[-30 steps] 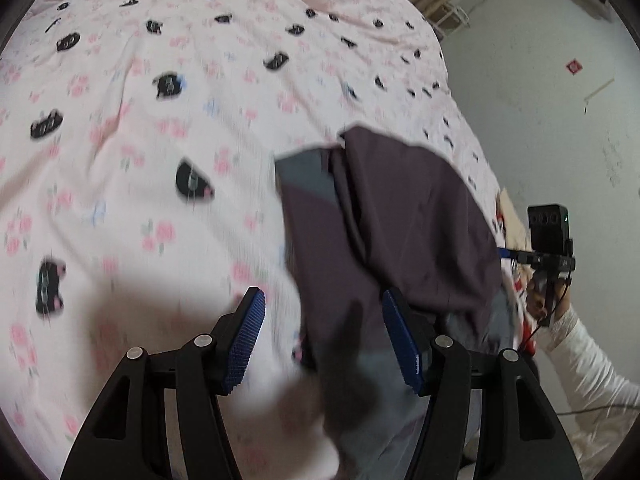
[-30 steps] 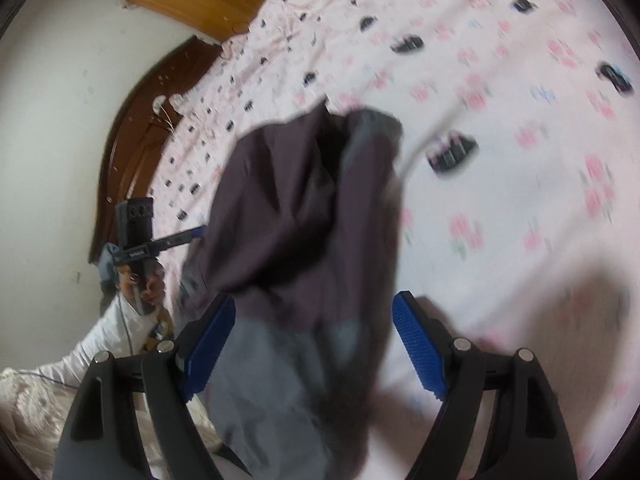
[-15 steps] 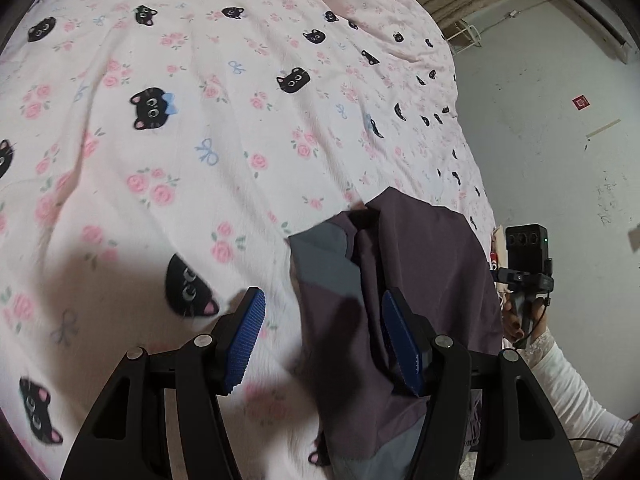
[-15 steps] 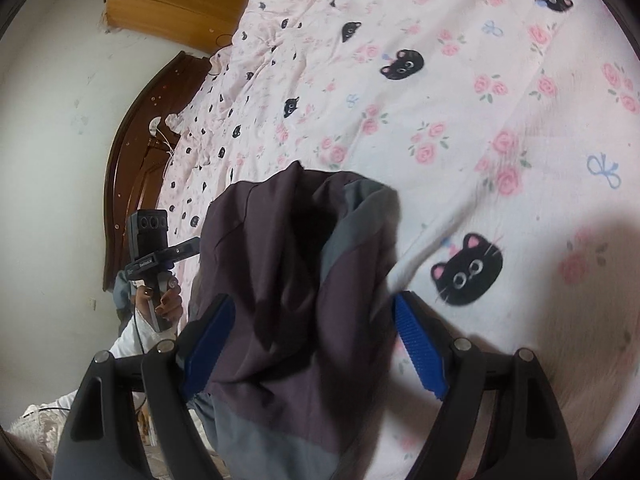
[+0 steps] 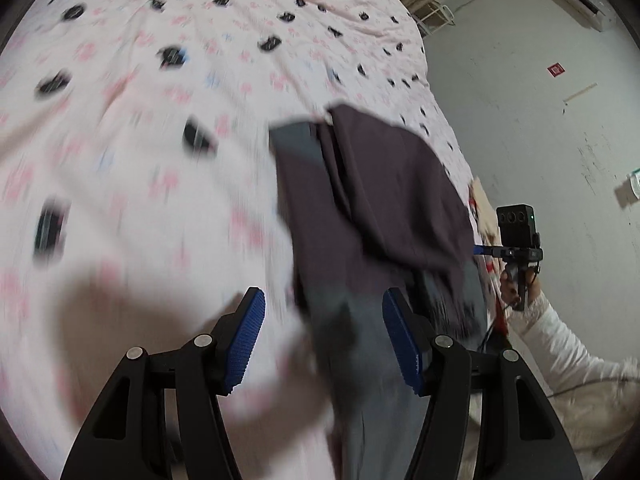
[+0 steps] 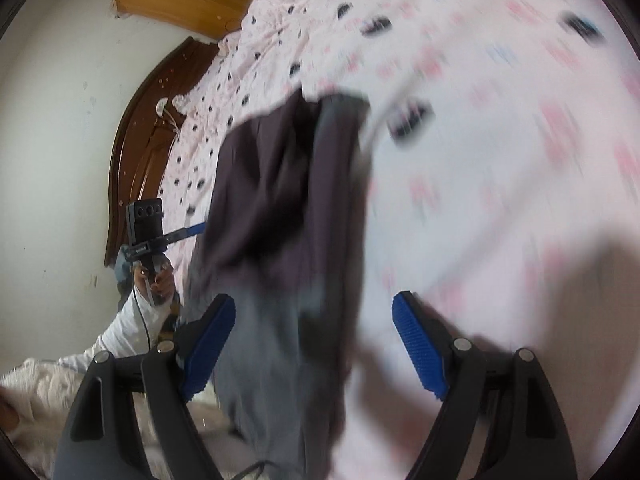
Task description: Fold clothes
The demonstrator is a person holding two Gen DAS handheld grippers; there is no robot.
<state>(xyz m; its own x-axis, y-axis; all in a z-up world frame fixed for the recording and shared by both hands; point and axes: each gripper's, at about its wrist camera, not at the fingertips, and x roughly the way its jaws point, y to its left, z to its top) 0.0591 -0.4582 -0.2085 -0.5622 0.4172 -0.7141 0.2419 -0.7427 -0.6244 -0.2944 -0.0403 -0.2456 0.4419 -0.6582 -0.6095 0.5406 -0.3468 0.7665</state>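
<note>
Both views swung; garment (image 5: 360, 208) back up to frame centre. Left claw (image 5: 324, 340) and right claw (image 6: 314, 344) released, gripping nothing. Garment lies crumpled on bed (image 5: 160, 120); folding barely begun.

Your bedsheet (image 5: 168, 168) is smeared by blur in both views, so you can't make out its dark and pink prints. The garment (image 5: 372, 208) runs off the bottom edge of both pictures, and its lower grey part is blurry. You can't tell what kind of clothing it is. In the left view, your right sleeve (image 5: 560, 344) is cut off at the lower right edge. In the right view, the garment hides the tips of the left gripper (image 6: 188, 234).
</note>
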